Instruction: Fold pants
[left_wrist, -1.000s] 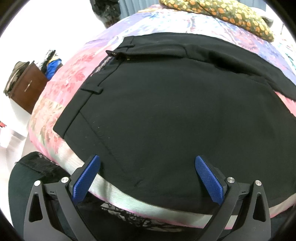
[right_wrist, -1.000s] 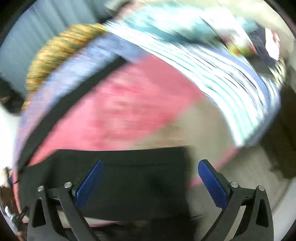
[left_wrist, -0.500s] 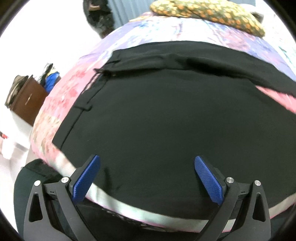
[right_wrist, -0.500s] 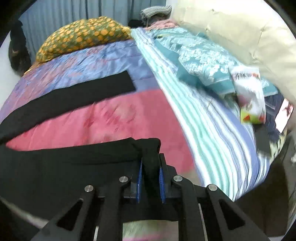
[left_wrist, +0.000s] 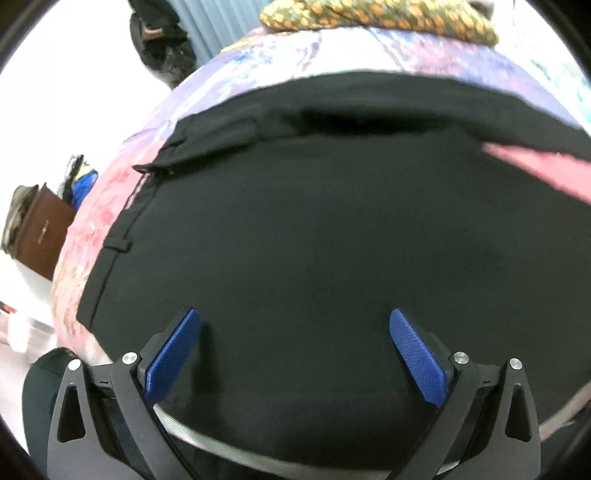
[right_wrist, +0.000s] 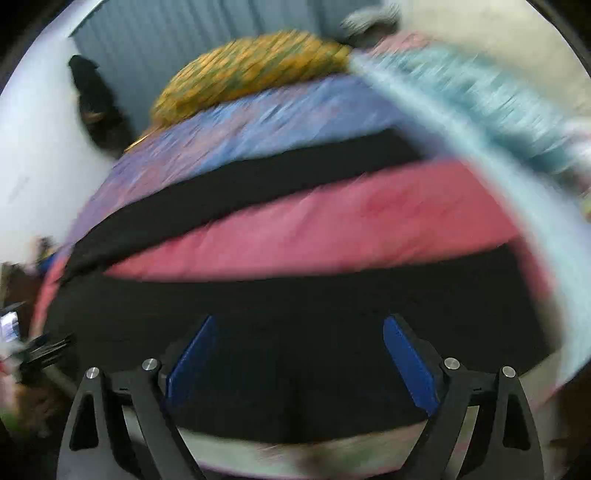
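Note:
Black pants (left_wrist: 295, 229) lie spread flat on a bed with a pink and purple floral quilt (left_wrist: 103, 206). The waistband with belt loops runs down the left side in the left wrist view. My left gripper (left_wrist: 295, 350) is open and empty, low over the pants' near edge. In the blurred right wrist view the two legs (right_wrist: 295, 306) lie apart, with pink quilt (right_wrist: 332, 229) between them; the far leg (right_wrist: 258, 184) runs across. My right gripper (right_wrist: 299, 354) is open and empty over the near leg.
An orange-patterned cushion (left_wrist: 376, 14) lies at the far end of the bed. A brown cabinet (left_wrist: 40, 232) stands off the left edge. Teal striped bedding (right_wrist: 480, 110) lies to the right. A dark object (right_wrist: 96, 107) hangs by the blue curtain.
My right gripper, shut on the near leg's end half a second ago, has let it go and opened. My left gripper has stayed open and moved in over the pants.

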